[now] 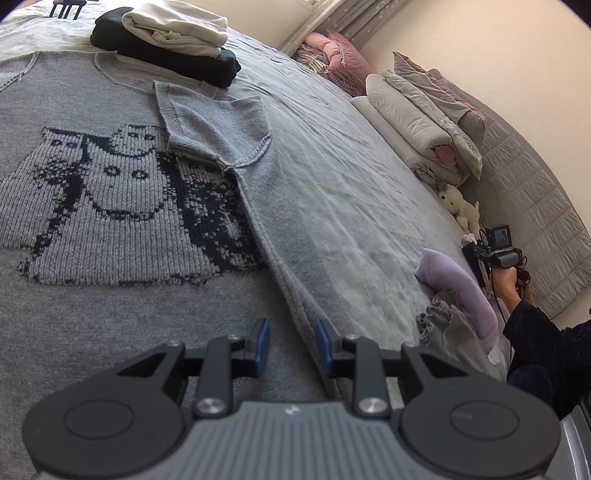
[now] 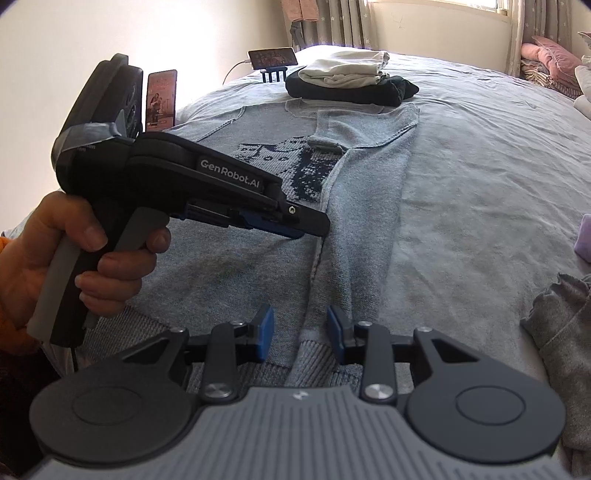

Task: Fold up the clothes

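A grey knitted sweater (image 1: pixel 110 184) (image 2: pixel 369 192) with a dark cartoon pattern lies flat on the bed. Its right side and sleeve are folded in over the front. My left gripper (image 1: pixel 292 343) hovers open just over that long folded edge, and no cloth is pinched between its blue pads (image 1: pixel 263 343). My right gripper (image 2: pixel 301 334) is open near the hem, with the folded edge running under the gap between its pads (image 2: pixel 266 332). In the right wrist view the left gripper (image 2: pixel 310 227) sits ahead and to the left, held by a hand (image 2: pixel 92 258).
White and black folded clothes (image 1: pixel 173 33) (image 2: pixel 347 77) are stacked beyond the collar. A lilac garment (image 1: pixel 461 291) and a crumpled grey one (image 1: pixel 450 325) (image 2: pixel 561 325) lie to the right. Quilts and pillows (image 1: pixel 424 122) line the headboard side. Two phones (image 2: pixel 273 57) (image 2: pixel 161 99) stand at the far edge.
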### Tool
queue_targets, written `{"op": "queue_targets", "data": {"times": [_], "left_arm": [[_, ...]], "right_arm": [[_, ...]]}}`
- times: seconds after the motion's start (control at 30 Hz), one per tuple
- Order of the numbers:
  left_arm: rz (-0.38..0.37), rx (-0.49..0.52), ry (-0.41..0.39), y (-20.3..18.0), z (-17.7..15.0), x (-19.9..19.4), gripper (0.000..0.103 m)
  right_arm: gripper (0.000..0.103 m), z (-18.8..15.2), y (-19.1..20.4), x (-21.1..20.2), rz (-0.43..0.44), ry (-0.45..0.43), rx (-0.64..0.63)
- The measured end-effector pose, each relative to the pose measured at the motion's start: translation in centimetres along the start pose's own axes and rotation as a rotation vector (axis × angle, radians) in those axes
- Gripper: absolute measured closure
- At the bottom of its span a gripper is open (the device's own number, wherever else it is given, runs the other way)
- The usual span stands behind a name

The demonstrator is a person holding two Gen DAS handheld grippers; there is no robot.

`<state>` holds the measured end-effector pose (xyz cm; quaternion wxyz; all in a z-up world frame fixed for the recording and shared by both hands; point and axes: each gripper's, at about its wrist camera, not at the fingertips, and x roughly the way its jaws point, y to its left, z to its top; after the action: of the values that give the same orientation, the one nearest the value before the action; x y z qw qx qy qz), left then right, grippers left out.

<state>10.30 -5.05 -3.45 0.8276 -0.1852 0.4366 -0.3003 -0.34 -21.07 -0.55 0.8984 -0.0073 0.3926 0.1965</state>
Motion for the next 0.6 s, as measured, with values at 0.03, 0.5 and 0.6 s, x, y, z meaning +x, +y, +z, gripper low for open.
{"op": "queue_targets", "data": {"times": [0.03,0.5,0.6], "left_arm": [[-0.004,0.001,0.002,-0.1,0.0,0.2,0.075],[0.043,0.063,-0.09,-2.3,0.0,-2.3,0.1],[0.077,0.097,-0.107,-2.3,0.3,-3.5,0.1]], "right_arm": [[0.067,-0.1,-0.1,0.1,-0.005,0.002,-0.003],[0.098,1.6,1.1,-1.2,0.044,-0.013,0.012],[0.098,2.1,1.3,-1.7,0.081,-0.034,0.035]]}}
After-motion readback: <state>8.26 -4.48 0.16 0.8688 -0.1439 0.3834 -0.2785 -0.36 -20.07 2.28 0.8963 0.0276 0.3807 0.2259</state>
